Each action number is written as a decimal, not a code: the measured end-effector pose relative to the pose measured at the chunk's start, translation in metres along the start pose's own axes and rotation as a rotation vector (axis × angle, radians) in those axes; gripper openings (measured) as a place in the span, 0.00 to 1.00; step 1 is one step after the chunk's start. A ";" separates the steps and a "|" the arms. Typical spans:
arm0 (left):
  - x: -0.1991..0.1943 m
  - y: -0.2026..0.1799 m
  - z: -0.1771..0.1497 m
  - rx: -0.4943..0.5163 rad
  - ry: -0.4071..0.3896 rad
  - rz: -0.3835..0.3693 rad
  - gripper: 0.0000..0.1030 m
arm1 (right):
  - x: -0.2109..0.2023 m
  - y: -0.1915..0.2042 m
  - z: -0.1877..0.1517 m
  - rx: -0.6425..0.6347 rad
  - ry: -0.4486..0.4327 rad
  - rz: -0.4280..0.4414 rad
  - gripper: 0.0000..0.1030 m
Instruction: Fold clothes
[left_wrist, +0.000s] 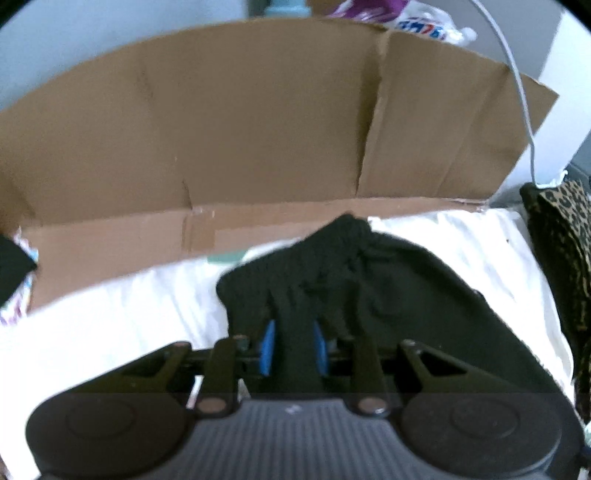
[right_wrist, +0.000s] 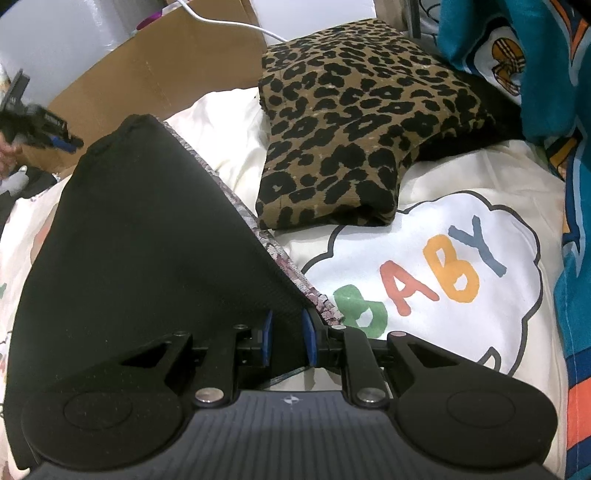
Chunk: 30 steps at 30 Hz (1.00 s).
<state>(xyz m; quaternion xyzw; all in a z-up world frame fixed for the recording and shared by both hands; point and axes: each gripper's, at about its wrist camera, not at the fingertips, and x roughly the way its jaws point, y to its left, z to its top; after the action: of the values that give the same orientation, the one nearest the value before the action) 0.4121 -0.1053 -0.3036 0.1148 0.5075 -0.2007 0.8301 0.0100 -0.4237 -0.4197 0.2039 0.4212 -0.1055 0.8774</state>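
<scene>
A black garment (left_wrist: 362, 280) lies bunched on the white bedsheet (left_wrist: 110, 317) in the left wrist view. My left gripper (left_wrist: 293, 347) is shut on a gathered fold of it, the cloth pinched between the blue pads (left_wrist: 267, 347). In the right wrist view the same black garment (right_wrist: 147, 236) spreads flat to the left, with a patterned grey lining along its edge (right_wrist: 266, 240). My right gripper (right_wrist: 288, 339) is shut on its near corner. The left gripper (right_wrist: 55, 138) shows small at the far left of that view, partly blurred.
A brown cardboard sheet (left_wrist: 240, 122) stands behind the bed. A folded leopard-print garment (right_wrist: 354, 122) lies at the back right on a cream sheet printed "BABY" (right_wrist: 443, 266). A teal patterned blanket (right_wrist: 561, 110) hangs on the right. A white cable (left_wrist: 524, 110) runs over the cardboard.
</scene>
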 end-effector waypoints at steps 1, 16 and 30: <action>0.007 0.001 -0.003 0.002 0.007 0.008 0.24 | 0.000 -0.001 0.001 0.007 0.002 0.004 0.23; 0.031 0.013 -0.029 -0.062 0.018 0.043 0.34 | -0.001 0.009 0.005 -0.002 0.024 -0.051 0.22; -0.094 -0.017 -0.131 -0.010 -0.106 -0.167 0.23 | -0.034 0.055 0.019 -0.084 -0.004 0.044 0.23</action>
<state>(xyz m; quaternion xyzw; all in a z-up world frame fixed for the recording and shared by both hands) 0.2624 -0.0485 -0.2801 0.0571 0.4715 -0.2722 0.8368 0.0212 -0.3826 -0.3674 0.1756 0.4190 -0.0688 0.8882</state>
